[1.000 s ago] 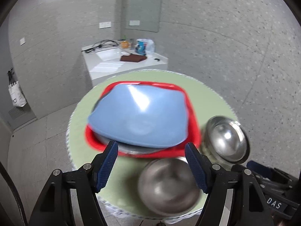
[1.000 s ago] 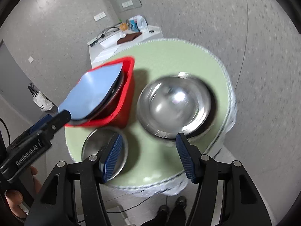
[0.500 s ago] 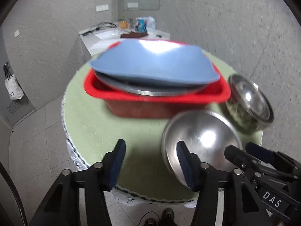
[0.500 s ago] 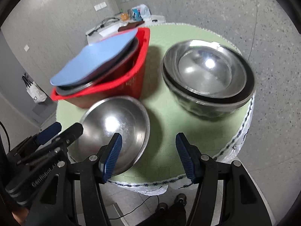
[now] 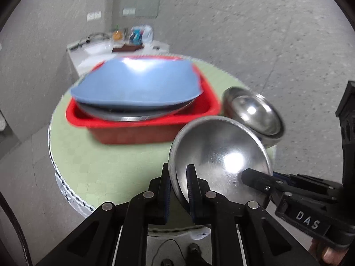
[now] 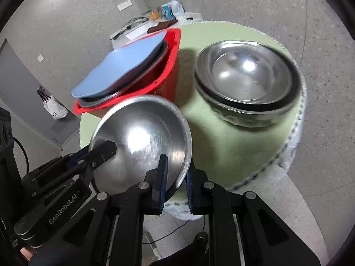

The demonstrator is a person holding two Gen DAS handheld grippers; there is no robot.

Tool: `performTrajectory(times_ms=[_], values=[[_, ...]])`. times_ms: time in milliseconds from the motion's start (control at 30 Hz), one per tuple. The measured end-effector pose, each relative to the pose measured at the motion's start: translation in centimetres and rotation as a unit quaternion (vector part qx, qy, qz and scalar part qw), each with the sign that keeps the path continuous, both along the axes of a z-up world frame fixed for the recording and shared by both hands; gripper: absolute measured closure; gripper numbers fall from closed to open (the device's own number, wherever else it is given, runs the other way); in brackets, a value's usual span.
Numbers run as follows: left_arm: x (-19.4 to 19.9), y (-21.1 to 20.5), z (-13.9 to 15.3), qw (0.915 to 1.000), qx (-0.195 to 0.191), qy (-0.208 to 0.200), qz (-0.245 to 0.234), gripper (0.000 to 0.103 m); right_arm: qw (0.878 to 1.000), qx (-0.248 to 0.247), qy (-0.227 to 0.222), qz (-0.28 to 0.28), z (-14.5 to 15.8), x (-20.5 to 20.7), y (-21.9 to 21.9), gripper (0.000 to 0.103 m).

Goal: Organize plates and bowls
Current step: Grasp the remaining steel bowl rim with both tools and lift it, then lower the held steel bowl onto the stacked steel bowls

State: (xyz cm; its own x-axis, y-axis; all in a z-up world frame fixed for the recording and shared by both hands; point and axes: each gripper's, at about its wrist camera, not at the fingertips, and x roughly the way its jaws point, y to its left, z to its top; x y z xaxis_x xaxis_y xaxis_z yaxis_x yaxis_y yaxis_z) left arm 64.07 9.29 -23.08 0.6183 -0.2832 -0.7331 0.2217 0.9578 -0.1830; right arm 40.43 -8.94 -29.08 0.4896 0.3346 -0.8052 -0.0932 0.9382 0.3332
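A small steel bowl (image 5: 221, 155) is held tilted over the near edge of the round green table (image 5: 99, 159). My left gripper (image 5: 178, 177) is shut on its left rim. My right gripper (image 6: 175, 173) is shut on its right rim; the bowl also shows in the right wrist view (image 6: 142, 141). A red tub (image 5: 144, 128) holds a steel plate and a blue plate (image 5: 137, 86) on top. A stack of larger steel bowls (image 6: 246, 77) stands on the right of the table.
A white counter (image 5: 99, 48) with cables, a cloth and bottles stands behind the table by the grey wall. A white bag (image 6: 54, 108) hangs on the left wall. Grey floor surrounds the table.
Both grippers have moved in to the small steel bowl and shut on opposite sides of its rim. The bowl has risen and tilted up from the table.
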Motion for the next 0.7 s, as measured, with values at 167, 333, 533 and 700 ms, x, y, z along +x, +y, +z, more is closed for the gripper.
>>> performTrajectory(times_ms=[167,333,533,700], values=[[-1.9,-1.7,2.2,0.9995,-0.010,-0.025,-0.013,0.093,1.000,-0.010,-0.020,0.005,2.8,-0.7,-2.6,0.088],[-1.0,-4.4,3.6,0.9991,-0.018,-0.038,-0.011,0.093,0.999,-0.012,-0.042,0.004,4.8,0.6,-5.9,0.088],[0.9,-7.2,3.5,0.9989,-0.021,-0.041,0.005,0.093,0.999,-0.022,-0.048,0.014,5.6,3.8,-9.2,0.088],[2.7,-9.0,2.6,0.9989,-0.017,-0.036,0.024,0.093,0.998,-0.029,-0.051,0.029,5.5,6.6,-10.9,0.088]])
